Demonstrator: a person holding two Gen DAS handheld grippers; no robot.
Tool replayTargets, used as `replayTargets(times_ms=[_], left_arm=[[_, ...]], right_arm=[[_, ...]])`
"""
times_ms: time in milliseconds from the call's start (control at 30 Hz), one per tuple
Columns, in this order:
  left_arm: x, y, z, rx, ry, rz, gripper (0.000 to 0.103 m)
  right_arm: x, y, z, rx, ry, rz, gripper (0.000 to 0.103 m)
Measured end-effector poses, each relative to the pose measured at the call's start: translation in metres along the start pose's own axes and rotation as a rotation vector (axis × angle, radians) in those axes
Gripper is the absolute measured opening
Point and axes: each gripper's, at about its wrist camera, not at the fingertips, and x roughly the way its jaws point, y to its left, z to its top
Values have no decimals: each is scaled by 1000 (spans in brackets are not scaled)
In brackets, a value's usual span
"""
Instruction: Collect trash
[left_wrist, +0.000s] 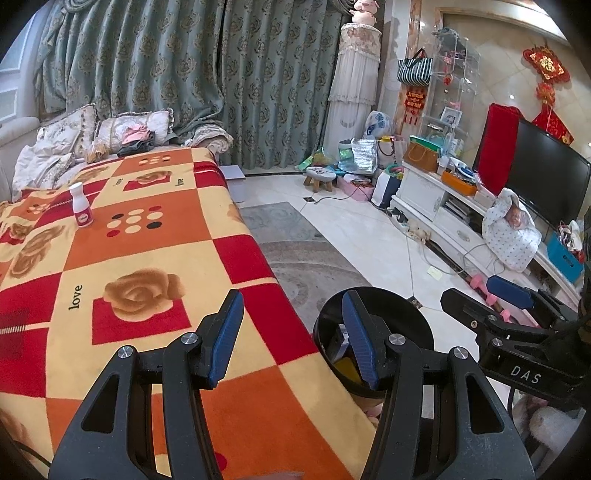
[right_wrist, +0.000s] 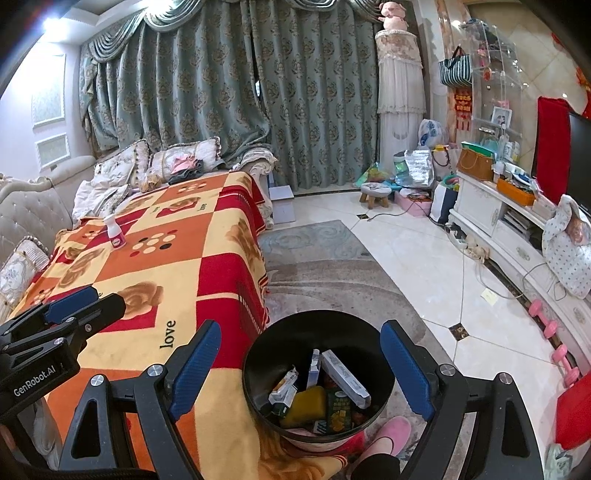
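White bottle (left_wrist: 82, 205) (upright) on blanket (left_wrist: 155, 266)

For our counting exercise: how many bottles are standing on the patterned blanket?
1. A small white bottle with a pink label stands upright on the far part of the blanket, near the cushions. Others could lie hidden outside both views.

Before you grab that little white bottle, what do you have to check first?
1. Left gripper open and holding nothing: ok.
2. Right gripper open and holding nothing: ok.
3. White bottle standing upright on the blanket: ok.
4. Nothing lying between the grippers and the bottle: ok.
5. Black bin beside the blanket, with room left inside: ok.
6. Bottle empty: cannot tell.
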Motion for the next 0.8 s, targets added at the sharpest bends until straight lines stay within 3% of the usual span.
replayTargets(times_ms=[800], left_arm=[[0,-10,-9,-2,14,-3,54]], right_arm=[[4,2,0,-1,16,2,87]])
